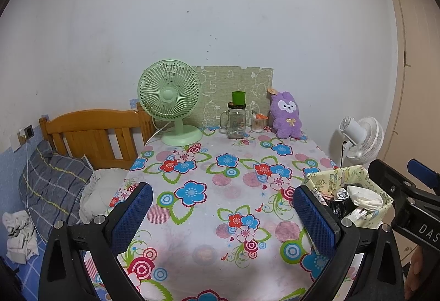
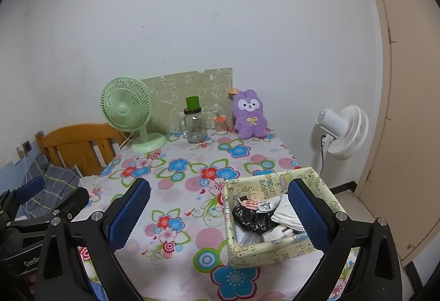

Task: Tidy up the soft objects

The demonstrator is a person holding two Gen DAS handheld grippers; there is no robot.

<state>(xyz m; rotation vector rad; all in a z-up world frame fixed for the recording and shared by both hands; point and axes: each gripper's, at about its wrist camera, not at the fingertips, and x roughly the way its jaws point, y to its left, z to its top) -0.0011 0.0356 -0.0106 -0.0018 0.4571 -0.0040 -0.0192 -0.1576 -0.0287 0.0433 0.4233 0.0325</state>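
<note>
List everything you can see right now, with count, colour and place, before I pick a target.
plush toy: 1, purple, table's far edge, upright against the board
box: 1, pale yellow print, near right of the table, holding black and white soft items
table fan: 1, green, far left of the table
glass jar: 1, clear with green lid, far centre
small jar: 1, clear, orange top, beside the plush toy
standing fan: 1, white, floor right of the table
pillow: 1, grey plaid, bed at left
left gripper: open, empty
right gripper: open, empty
</note>
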